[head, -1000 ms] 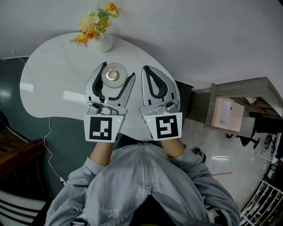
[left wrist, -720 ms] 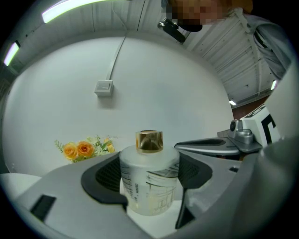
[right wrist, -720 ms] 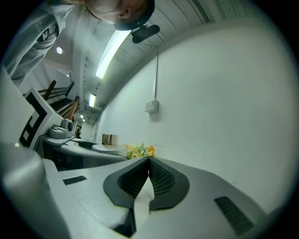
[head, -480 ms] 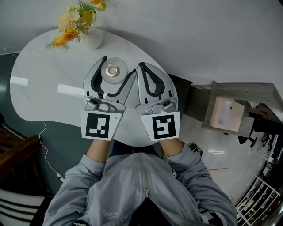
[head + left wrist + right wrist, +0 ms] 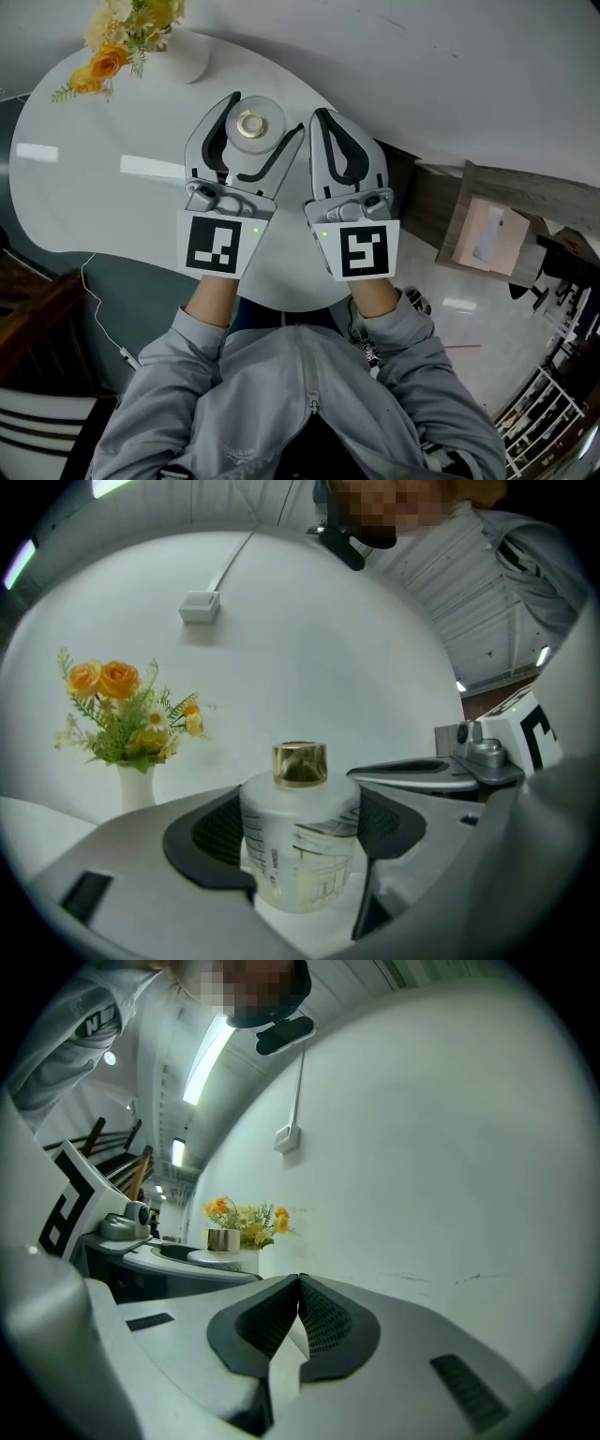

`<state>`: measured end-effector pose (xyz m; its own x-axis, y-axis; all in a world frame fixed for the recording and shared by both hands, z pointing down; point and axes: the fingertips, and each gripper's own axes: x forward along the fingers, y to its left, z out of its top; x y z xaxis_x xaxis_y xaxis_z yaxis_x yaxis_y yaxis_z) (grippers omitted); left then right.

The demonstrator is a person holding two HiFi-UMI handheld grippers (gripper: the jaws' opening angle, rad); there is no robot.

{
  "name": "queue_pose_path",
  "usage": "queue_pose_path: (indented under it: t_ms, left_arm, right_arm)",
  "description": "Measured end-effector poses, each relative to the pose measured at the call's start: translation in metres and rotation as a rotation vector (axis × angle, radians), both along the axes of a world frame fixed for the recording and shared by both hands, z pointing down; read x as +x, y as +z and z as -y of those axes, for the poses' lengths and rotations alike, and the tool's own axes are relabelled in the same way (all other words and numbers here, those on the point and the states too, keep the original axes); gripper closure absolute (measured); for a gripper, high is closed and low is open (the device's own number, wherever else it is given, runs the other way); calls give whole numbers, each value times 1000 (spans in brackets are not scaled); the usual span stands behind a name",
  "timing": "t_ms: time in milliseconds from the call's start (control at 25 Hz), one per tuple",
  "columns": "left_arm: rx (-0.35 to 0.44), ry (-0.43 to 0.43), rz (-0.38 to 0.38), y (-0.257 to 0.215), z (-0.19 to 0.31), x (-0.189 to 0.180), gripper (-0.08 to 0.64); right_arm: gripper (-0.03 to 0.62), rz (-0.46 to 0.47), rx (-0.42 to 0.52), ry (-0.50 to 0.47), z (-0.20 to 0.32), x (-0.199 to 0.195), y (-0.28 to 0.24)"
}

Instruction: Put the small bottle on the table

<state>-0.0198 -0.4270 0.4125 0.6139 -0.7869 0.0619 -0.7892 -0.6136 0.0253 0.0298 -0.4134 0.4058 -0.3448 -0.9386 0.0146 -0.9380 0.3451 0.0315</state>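
The small frosted bottle [image 5: 251, 124] with a gold cap stands upright between the jaws of my left gripper [image 5: 265, 114], over the white round table [image 5: 94, 187]. In the left gripper view both dark pads press the sides of the bottle [image 5: 300, 846], so the left gripper [image 5: 302, 827] is shut on it. Whether the bottle's base touches the table I cannot tell. My right gripper [image 5: 323, 114] hovers just right of it, shut and empty; in its own view the right gripper [image 5: 298, 1283] shows its pads meeting. The bottle's cap [image 5: 223, 1239] shows at that view's left.
A white vase of orange and yellow flowers [image 5: 183, 61] stands at the table's far left, also seen as the vase [image 5: 136, 785]. A wooden cabinet [image 5: 506, 216] stands on the right beyond the table edge. A dark chair [image 5: 28, 319] and a white cable [image 5: 98, 291] lie to the left.
The view has shifted, so the vase sits nearer the top left corner. My left gripper keeps the bottle, now a little farther from the vase. The right gripper stays shut beside it.
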Motion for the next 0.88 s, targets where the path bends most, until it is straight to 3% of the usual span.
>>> queue_pose_path:
  t_ms: [880]
  left_arm:
    - [-45,36,74,97,27,25,225]
  right_arm:
    - [565,-31,-54,34,24,24,93]
